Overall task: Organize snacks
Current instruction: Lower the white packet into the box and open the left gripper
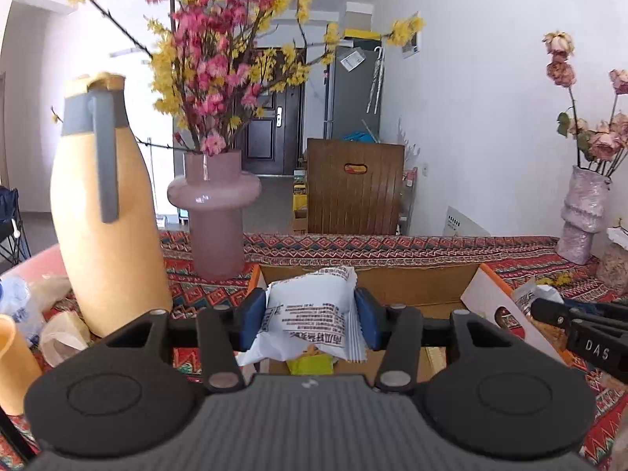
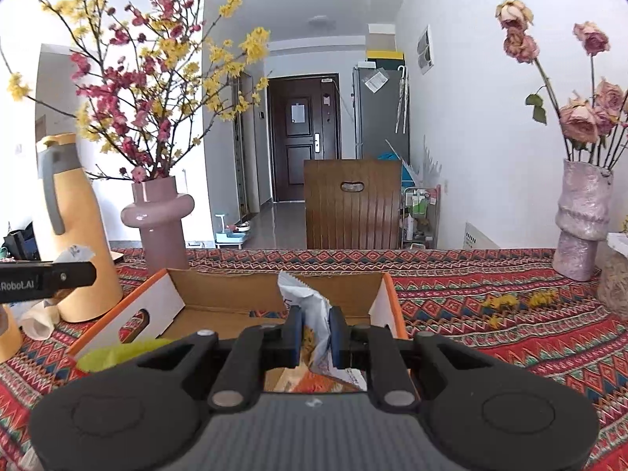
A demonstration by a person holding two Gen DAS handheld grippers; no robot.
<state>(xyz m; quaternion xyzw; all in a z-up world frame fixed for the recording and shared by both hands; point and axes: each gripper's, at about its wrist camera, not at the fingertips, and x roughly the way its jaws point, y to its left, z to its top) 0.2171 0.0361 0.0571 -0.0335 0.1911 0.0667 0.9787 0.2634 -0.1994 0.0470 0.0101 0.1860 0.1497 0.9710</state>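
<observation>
A puffy white snack packet (image 1: 314, 306) with black print sits squeezed between the blue pads of my left gripper (image 1: 312, 314), held above the open cardboard box (image 1: 412, 278). A yellow-green packet (image 1: 310, 365) lies in the box just below it. My right gripper (image 2: 316, 333) is shut on a thin white and orange snack packet (image 2: 310, 310), pinched edge-on over the same orange-edged cardboard box (image 2: 219, 290). The right gripper's black body (image 1: 581, 333) shows at the right in the left wrist view. The left gripper's body (image 2: 43, 276) shows at the left in the right wrist view.
A patterned red cloth (image 2: 471, 298) covers the table. A tall yellow jug (image 1: 102, 212) and a pink vase of blossoms (image 1: 216, 204) stand left of the box. A pale textured vase (image 2: 581, 219) with dried roses stands at the right. A brown chair back (image 2: 353, 200) rises behind the table.
</observation>
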